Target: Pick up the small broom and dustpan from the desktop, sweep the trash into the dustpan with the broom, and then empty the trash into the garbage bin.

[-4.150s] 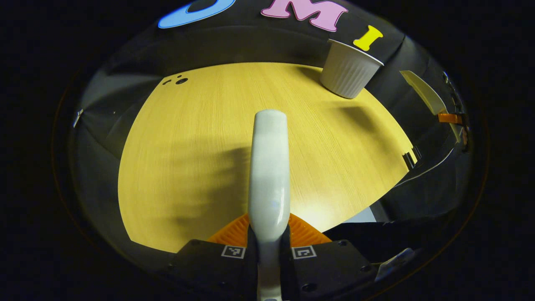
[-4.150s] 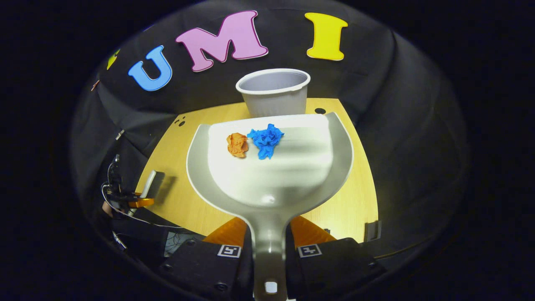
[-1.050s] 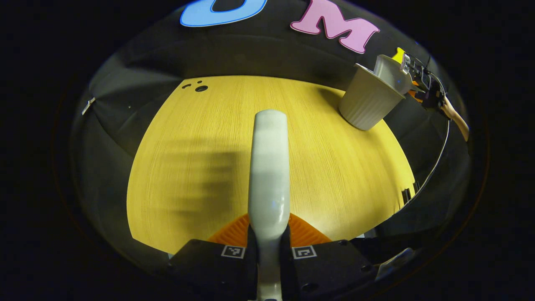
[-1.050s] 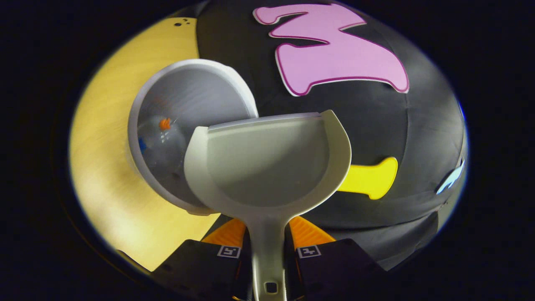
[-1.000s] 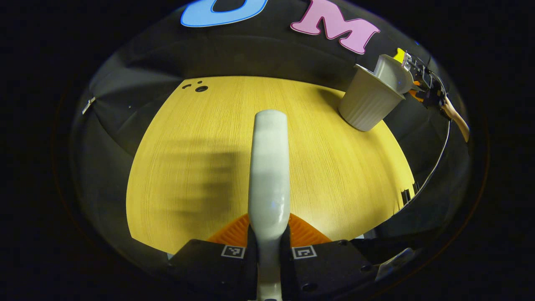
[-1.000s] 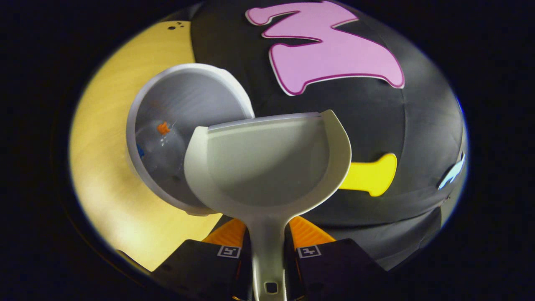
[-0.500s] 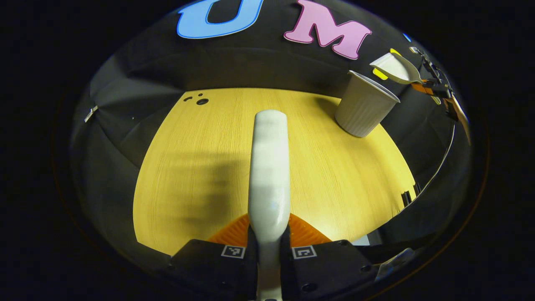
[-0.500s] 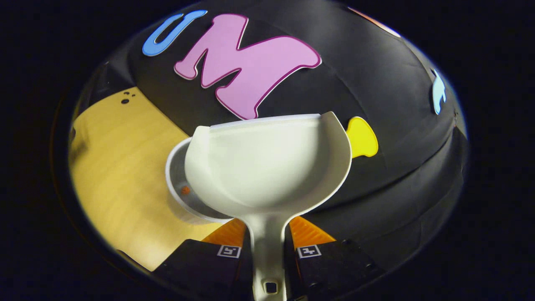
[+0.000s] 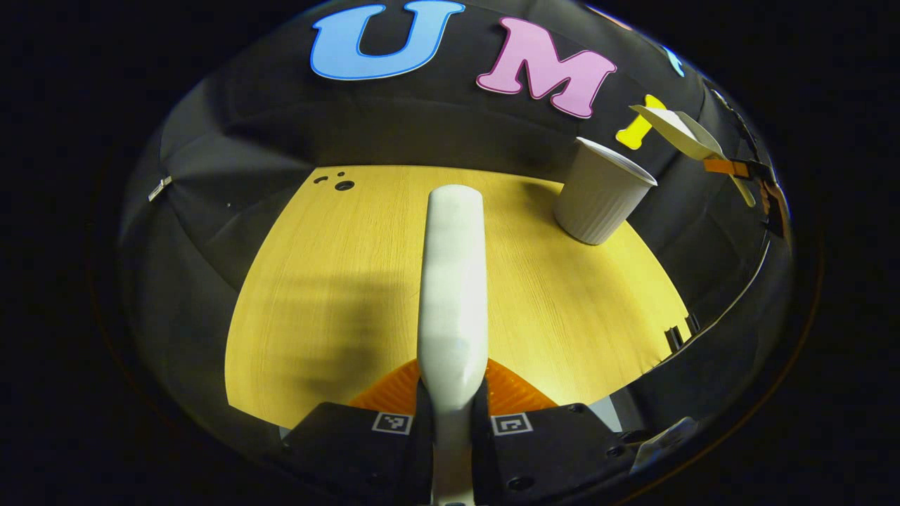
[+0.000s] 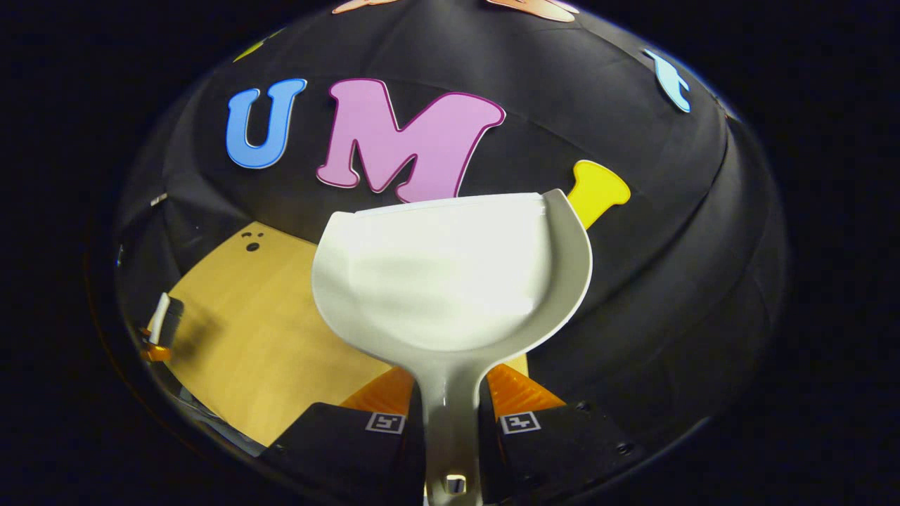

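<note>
At the left of the bench (image 9: pixel 337 281), the left gripper (image 9: pixel 451 404) has its fingers closed on the handle of the small broom (image 9: pixel 452 281), which points forward over bare wood; the bristles are out of sight. It sits much as it did half a second ago, the view only tilted a little upward. Further right in the left gripper view, the garbage bin (image 9: pixel 602 191) stands upright near the back right of the bench, and beyond its rim the dustpan (image 9: pixel 676 131) hangs in the air, clear of the bin and roughly level, carried by the right gripper. Change noted: one second ago the dustpan was tipped over the bin's mouth, and orange and blue scraps lay inside the bin; now it has been lifted away and turned back. In the right gripper view, the right gripper (image 10: pixel 451 414) has its fingers clamped on the dustpan's handle, and the pan (image 10: pixel 450 274) is empty, with no scrap on its floor. The bin is hidden behind the pan there. Small at the left edge of that view is the left gripper (image 10: pixel 156 337) with the broom. Judgement: the trash is in the bin and the emptying step is done. What remains, if anything, is to set both tools down on the bench.
</note>
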The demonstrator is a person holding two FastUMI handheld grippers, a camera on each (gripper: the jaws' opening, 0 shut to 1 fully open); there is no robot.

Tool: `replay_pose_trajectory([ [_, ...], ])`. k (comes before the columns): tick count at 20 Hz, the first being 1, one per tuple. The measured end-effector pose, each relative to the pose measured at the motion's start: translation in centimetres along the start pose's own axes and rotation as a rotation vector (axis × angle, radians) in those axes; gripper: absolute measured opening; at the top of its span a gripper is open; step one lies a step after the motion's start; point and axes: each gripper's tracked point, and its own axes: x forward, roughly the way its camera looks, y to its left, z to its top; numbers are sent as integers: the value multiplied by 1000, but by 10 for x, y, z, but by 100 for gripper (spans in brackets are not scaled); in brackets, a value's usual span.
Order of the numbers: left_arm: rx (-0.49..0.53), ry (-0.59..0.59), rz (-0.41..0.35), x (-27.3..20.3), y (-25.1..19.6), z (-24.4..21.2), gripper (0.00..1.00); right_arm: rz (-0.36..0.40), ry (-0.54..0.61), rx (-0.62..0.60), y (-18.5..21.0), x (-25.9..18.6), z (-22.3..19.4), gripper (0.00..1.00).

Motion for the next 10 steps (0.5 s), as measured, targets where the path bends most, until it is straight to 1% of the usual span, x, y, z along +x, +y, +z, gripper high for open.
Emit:
replay_pose_trajectory([
  [1,0,-4,8,-2,1,-1,26,39,1,36,19,-6,-7,34],
  [4,-14,-17,33,-7,13,-6,26,164,4,106,77,-21,-29,34],
  [5,-26,-20,37,-8,15,-7,27,201,12,104,94,-22,-38,34],
  [6,-38,-23,40,-10,15,-8,28,232,19,96,108,-18,-47,31],
  [7,-48,-25,47,-10,15,-10,28,259,24,87,122,-15,-54,37],
  [8,-56,-24,57,-10,17,-12,26,284,31,86,136,-13,-61,31],
  [9,-64,-21,67,-10,18,-14,27,312,41,93,148,-12,-68,34],
  [10,-78,-16,73,-8,19,-17,26,341,58,101,161,-12,-75,34],
])
